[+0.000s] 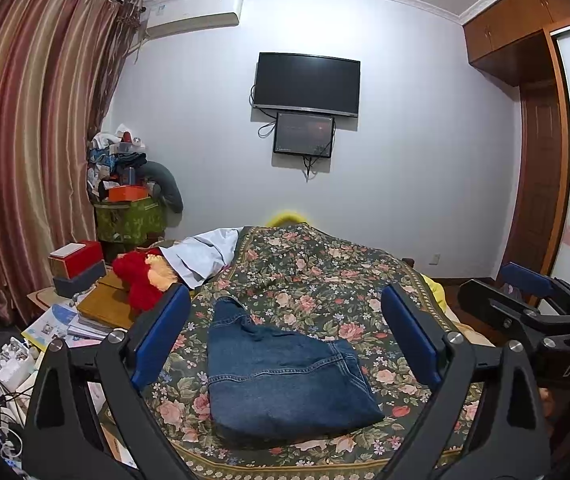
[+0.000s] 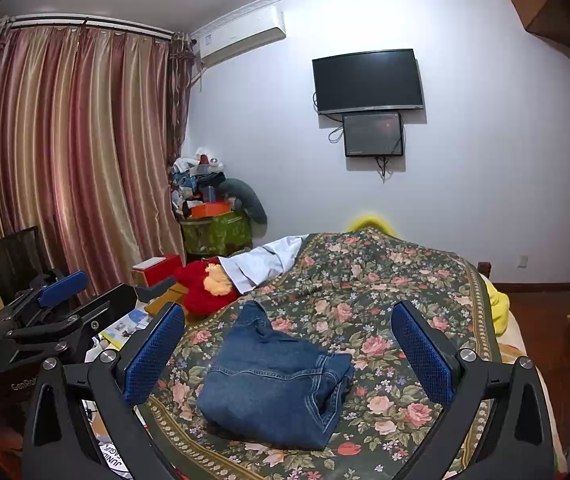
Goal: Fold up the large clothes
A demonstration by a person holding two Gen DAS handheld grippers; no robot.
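Note:
A pair of blue jeans [image 1: 285, 380] lies folded into a compact bundle on the flowered bedspread [image 1: 317, 276], near the bed's front edge. It also shows in the right wrist view [image 2: 273, 380]. My left gripper [image 1: 285, 332] is open and empty, held above and just short of the jeans, its blue pads [image 1: 165, 332] wide apart. My right gripper [image 2: 289, 344] is open and empty too, hovering over the jeans. The right gripper shows at the right edge of the left wrist view [image 1: 533, 300]; the left gripper shows at the left of the right wrist view [image 2: 57, 300].
A red plush toy [image 1: 141, 280] and a white garment [image 1: 205, 256] lie at the bed's left. A cluttered side table with boxes and papers [image 1: 81, 300] stands left of the bed. Curtains [image 1: 25, 140] hang left; a wardrobe [image 1: 533, 160] stands right. A TV [image 1: 307, 84] is on the far wall.

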